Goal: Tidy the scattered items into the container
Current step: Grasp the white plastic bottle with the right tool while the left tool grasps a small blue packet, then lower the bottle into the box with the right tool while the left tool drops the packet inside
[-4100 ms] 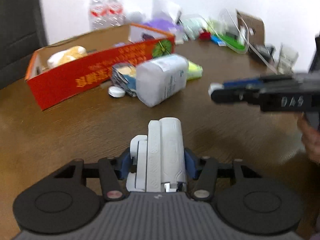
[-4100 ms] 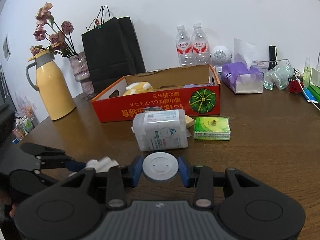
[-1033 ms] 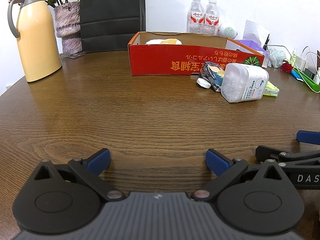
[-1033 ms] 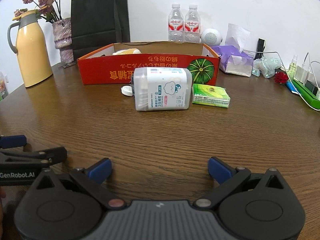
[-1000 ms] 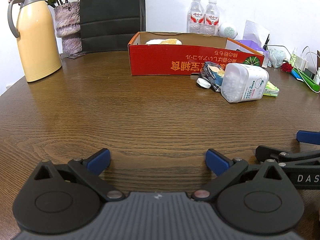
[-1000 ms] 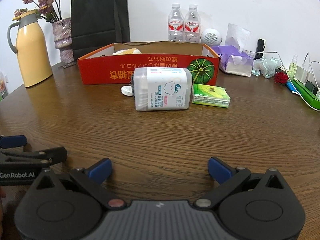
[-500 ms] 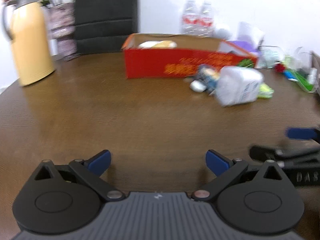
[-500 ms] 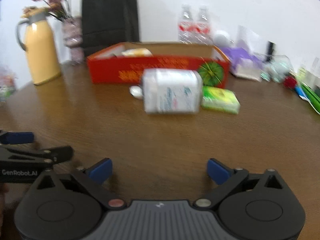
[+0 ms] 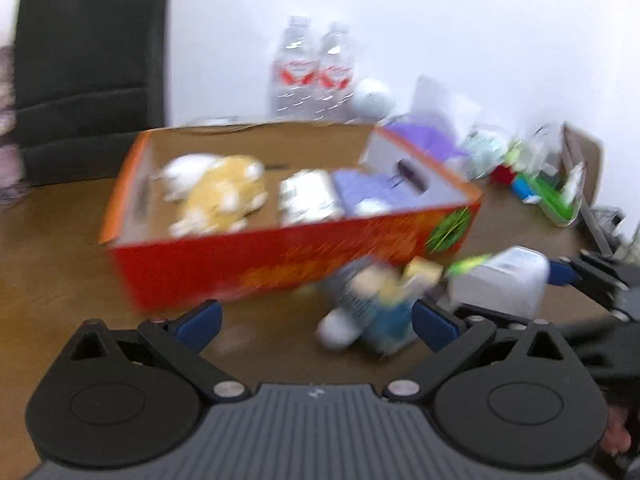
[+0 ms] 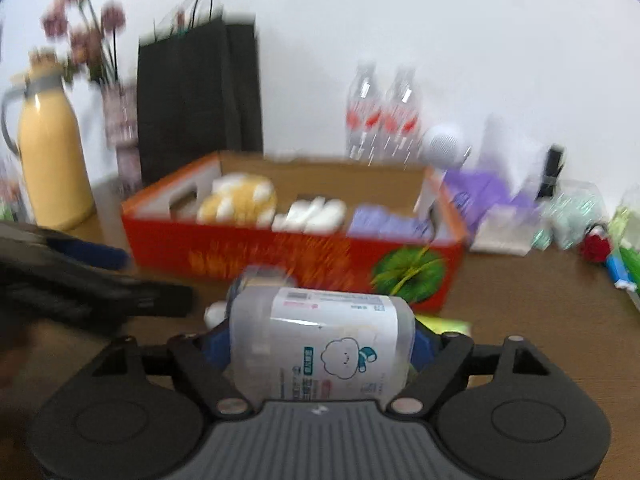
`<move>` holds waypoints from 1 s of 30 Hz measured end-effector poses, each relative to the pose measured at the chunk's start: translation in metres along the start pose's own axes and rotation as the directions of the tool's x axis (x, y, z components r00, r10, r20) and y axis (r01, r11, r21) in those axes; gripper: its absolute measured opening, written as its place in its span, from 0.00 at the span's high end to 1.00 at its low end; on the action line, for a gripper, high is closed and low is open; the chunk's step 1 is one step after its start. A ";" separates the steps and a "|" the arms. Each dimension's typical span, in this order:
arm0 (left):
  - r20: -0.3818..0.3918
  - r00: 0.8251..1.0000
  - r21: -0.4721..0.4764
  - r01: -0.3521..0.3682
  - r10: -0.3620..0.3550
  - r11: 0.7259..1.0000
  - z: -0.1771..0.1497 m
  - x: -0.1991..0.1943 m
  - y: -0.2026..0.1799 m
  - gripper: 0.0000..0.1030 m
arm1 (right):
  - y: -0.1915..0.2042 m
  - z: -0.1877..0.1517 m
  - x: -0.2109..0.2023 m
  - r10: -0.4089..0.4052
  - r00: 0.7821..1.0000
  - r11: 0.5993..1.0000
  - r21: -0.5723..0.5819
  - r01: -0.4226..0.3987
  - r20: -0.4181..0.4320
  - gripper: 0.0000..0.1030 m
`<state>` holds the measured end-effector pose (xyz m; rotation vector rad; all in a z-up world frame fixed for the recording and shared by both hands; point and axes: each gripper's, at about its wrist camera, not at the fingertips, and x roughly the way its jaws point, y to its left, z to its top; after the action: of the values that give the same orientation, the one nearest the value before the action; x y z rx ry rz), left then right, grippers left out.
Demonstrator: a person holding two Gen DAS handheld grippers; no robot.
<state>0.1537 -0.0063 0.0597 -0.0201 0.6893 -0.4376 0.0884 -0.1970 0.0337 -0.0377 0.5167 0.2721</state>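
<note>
The red cardboard box (image 9: 280,264) stands open-topped, holding a yellow plush toy (image 9: 220,196), a white pack and a purple pack. My left gripper (image 9: 316,322) is open just in front of it. A blue-and-yellow snack packet (image 9: 376,304) and a white round cap (image 9: 336,328) lie between its fingers, near the right one. My right gripper (image 10: 318,344) has the white cotton-swab jar (image 10: 320,344) lengthwise between its closing jaws, pads against both ends. Behind the jar a green tissue pack (image 10: 444,326) lies on the table. The pictures are motion-blurred.
A yellow thermos (image 10: 52,168), a vase of dried flowers and a black paper bag (image 10: 200,92) stand at the back left. Two water bottles (image 10: 384,116) stand behind the box. A purple tissue pack (image 10: 488,196) and small clutter fill the back right.
Both grippers moved forward from the near table up to the items beside the box. The right jaws narrowed around the jar. The left gripper arrived open at the packet and cap.
</note>
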 end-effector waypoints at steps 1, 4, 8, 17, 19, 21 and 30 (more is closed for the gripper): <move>-0.019 0.999 0.006 0.027 -0.027 1.000 0.004 0.011 -0.005 0.01 | -0.010 0.001 -0.009 -0.004 1.000 1.000 0.029 0.003 0.030 0.20; -0.052 0.999 0.057 0.002 0.001 0.998 0.008 0.038 -0.024 0.66 | -0.042 -0.003 -0.022 -0.036 0.996 0.990 0.138 0.025 0.079 0.20; -0.050 0.999 0.032 -0.016 0.017 0.999 -0.002 0.039 -0.027 0.96 | -0.062 -0.009 -0.024 -0.050 0.993 0.977 0.209 0.027 0.106 0.20; 0.107 0.993 -0.167 -0.038 0.056 0.985 -0.041 -0.083 -0.025 0.97 | -0.035 -0.014 -0.026 0.051 0.997 0.995 0.081 -0.055 0.052 0.20; 0.092 0.994 -0.214 -0.044 0.066 0.976 -0.066 -0.098 -0.028 0.97 | -0.017 -0.019 -0.031 0.071 0.996 0.997 0.029 -0.072 0.045 0.20; 0.063 0.994 -0.241 -0.069 0.087 0.968 -0.090 -0.112 -0.030 0.97 | 0.002 -0.029 -0.046 0.076 0.996 0.997 -0.007 -0.076 0.039 0.20; 0.088 0.996 -0.229 -0.011 0.032 0.973 -0.103 -0.144 -0.029 0.97 | 0.052 -0.062 -0.121 0.042 0.999 0.999 -0.023 -0.042 0.011 0.20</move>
<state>-0.0194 0.0376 0.0726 -0.2489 0.6466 -0.3325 -0.0567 -0.1832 0.0412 -0.0474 0.5037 0.3194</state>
